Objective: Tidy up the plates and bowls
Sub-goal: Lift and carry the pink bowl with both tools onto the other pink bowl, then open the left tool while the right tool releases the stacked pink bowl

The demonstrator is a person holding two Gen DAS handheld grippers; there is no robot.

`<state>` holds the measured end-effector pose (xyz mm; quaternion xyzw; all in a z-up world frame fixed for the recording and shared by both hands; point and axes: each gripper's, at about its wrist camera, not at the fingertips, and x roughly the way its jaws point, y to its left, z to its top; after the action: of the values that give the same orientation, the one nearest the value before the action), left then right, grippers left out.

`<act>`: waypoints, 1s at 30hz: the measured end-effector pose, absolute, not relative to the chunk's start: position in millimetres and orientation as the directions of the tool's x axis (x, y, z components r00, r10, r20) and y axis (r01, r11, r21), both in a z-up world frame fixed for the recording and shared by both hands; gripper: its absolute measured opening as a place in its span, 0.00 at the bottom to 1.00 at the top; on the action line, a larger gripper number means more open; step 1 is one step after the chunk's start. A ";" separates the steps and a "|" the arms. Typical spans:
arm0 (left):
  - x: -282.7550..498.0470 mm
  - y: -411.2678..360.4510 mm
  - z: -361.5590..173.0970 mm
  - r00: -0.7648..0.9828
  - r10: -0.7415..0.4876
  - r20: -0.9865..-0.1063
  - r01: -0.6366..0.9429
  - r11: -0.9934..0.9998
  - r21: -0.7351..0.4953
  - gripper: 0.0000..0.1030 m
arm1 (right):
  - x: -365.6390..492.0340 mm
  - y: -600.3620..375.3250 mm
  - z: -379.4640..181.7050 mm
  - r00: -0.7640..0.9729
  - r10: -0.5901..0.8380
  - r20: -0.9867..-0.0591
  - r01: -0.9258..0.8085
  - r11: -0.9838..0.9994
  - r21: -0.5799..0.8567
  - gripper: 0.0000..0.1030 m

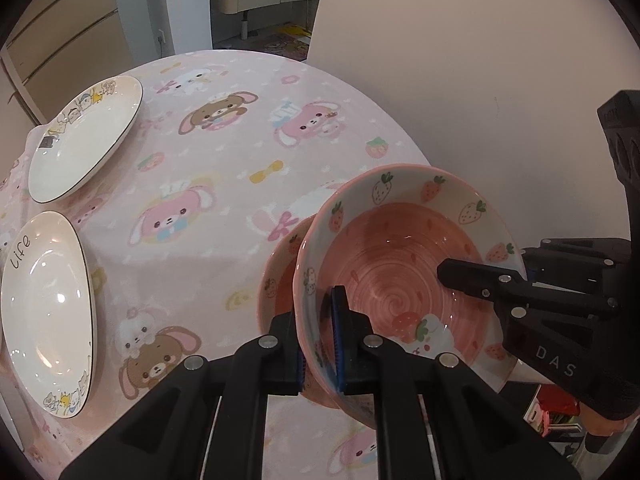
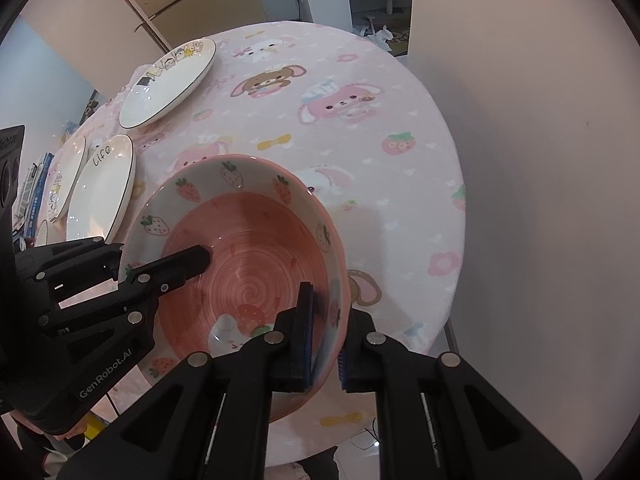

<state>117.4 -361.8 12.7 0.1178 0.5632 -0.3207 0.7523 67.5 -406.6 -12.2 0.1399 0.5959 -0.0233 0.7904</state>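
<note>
My left gripper (image 1: 320,344) and right gripper (image 2: 324,340) are both clamped on opposite rims of the strawberry bowl (image 1: 404,264). It hangs just above a second bowl (image 1: 280,272) on the pink tablecloth (image 1: 224,168).

"life": plate (image 1: 48,304) | "DAS": right gripper (image 1: 468,280) | "GenRobot.AI": left gripper (image 2: 192,260)

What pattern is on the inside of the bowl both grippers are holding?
The bowl has a pink spiral centre and a white band of strawberries; clearest in the right wrist view.
</note>
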 end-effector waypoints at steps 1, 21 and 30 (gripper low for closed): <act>116.9 -362.7 12.0 0.160 -0.349 -0.923 0.618 0.765 -0.182 0.11 | 66.7 -408.5 -13.0 0.293 0.138 -0.946 0.204 0.958 0.203 0.09; 109.7 -340.5 20.2 0.174 -0.367 -0.914 0.649 0.741 -0.174 0.28 | 75.2 -407.9 -11.6 0.328 0.196 -0.924 0.201 0.941 0.271 0.06; 117.3 -305.0 38.2 0.287 -0.360 -0.888 0.596 0.792 -0.129 0.65 | 80.0 -398.3 -12.0 0.326 0.140 -0.935 0.191 0.959 0.210 0.08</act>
<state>117.3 -305.0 38.2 0.1146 0.5155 -0.3011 0.7940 80.0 -398.3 -12.0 0.1425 0.5804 -0.0157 0.8017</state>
